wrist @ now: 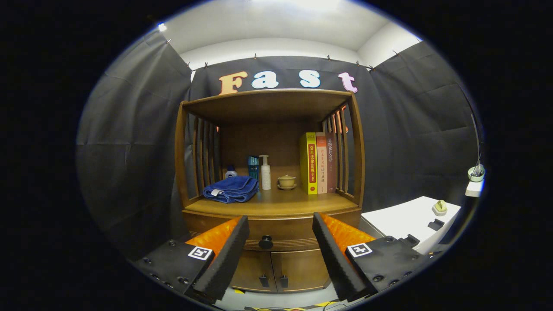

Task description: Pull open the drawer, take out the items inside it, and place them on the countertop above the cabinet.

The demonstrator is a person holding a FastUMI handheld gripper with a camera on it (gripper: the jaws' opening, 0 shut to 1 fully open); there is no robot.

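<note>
A wooden cabinet stands straight ahead of me. Its drawer [276, 235] is closed, with a round dark knob [265, 242] at its middle. My gripper [281, 255] is open, and the knob shows between the two fingers, some way beyond their tips. The fingers hold nothing. Above the drawer is the countertop [276, 205], a wooden shelf surface. The inside of the drawer is hidden.
On the countertop lie a folded blue towel [231, 189], a white pump bottle [265, 172], a small lidded cup [286, 181] and upright books [317, 163]. Two lower doors with dark handles [272, 280] sit under the drawer. A white table [410, 220] stands at the right.
</note>
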